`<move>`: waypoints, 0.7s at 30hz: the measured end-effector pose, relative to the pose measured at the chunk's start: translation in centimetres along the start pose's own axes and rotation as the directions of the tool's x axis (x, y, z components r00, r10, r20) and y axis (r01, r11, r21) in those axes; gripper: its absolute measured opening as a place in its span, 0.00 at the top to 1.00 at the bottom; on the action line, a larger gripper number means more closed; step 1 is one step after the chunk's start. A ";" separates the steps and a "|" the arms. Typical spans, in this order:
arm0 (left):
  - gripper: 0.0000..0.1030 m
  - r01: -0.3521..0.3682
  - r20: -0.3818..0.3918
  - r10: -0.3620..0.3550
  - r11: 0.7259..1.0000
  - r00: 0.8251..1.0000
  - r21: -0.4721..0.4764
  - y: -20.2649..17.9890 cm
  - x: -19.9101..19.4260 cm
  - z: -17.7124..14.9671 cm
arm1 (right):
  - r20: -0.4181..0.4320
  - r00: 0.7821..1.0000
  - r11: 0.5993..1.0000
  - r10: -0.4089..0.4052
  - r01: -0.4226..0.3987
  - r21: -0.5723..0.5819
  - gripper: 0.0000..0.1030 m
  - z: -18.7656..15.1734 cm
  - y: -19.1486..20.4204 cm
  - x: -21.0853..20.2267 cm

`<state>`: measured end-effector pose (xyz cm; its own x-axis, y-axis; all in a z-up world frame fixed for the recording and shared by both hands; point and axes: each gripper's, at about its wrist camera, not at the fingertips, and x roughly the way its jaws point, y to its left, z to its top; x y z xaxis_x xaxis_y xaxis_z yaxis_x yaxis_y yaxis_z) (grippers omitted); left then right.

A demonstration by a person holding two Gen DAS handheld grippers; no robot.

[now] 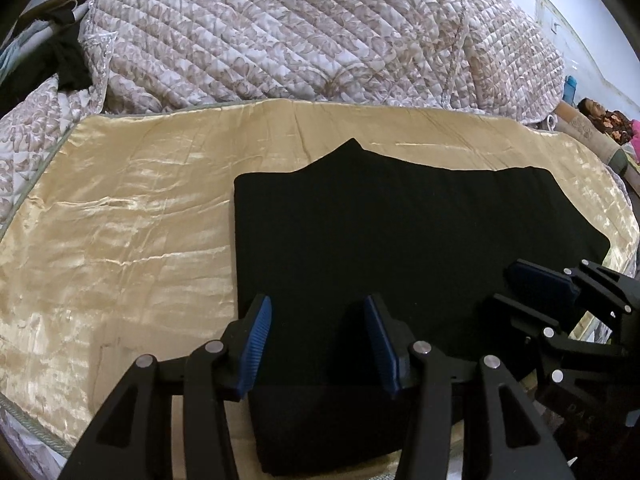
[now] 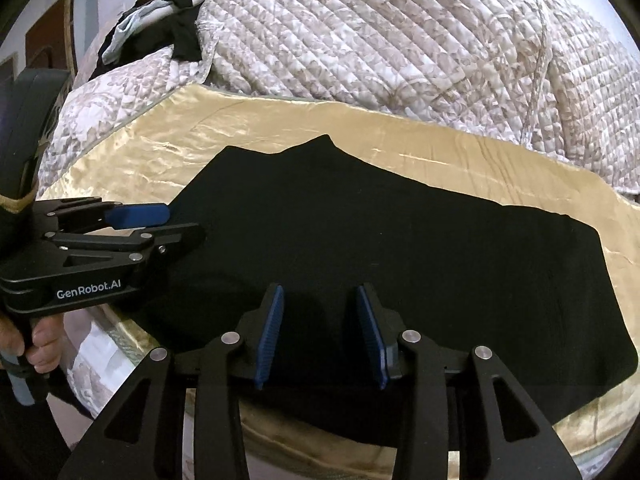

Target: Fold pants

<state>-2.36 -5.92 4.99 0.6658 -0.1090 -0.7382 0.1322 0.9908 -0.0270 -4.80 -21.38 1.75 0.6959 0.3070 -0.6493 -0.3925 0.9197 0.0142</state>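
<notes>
Both hand-held grippers, left (image 1: 318, 340) and right (image 2: 320, 334), hover released over folded black pants (image 1: 400, 232) on the gold sheet (image 1: 120, 220); grip matching near corners evenly before the next fold.

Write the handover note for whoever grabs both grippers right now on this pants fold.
Left gripper: open, nothing between the jaws, hovering over the near left part of the pants.
Right gripper: open, nothing gripped, over the near edge further right.
Black pants: lying flat as a folded slab on the gold satin sheet, one pointed bit sticking out at the far edge. Quilted blanket is heaped behind the sheet.
Done: at least one fold looks to be in; cloth is released.
Left: probably another fold to shorten the slab, then smooth it. Judge that yourself; layers are hard to read in black.
</notes>
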 end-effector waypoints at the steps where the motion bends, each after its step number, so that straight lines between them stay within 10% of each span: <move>1: 0.50 0.000 0.000 0.000 1.000 1.000 -0.001 0.0 0.0 0.0 | 0.002 1.000 1.000 -0.004 0.004 -0.010 0.62 -0.1 0.1 0.0; 15: 0.48 -0.002 0.003 0.003 1.000 1.000 -0.008 0.0 -0.5 0.3 | 0.019 0.992 0.987 -0.127 0.124 0.101 0.62 -0.1 -3.3 -1.1; 21: 0.48 0.042 0.045 -0.043 0.999 0.998 0.020 -1.0 -1.8 0.3 | 0.061 0.997 0.998 -0.040 0.037 0.057 0.62 -0.3 -1.6 -2.2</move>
<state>-3.53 -6.74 6.55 0.6917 -0.1551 -0.7054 0.1752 0.9835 -0.0445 -5.90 -23.65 2.94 0.7464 0.2843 -0.6018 -0.3317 0.9428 0.0340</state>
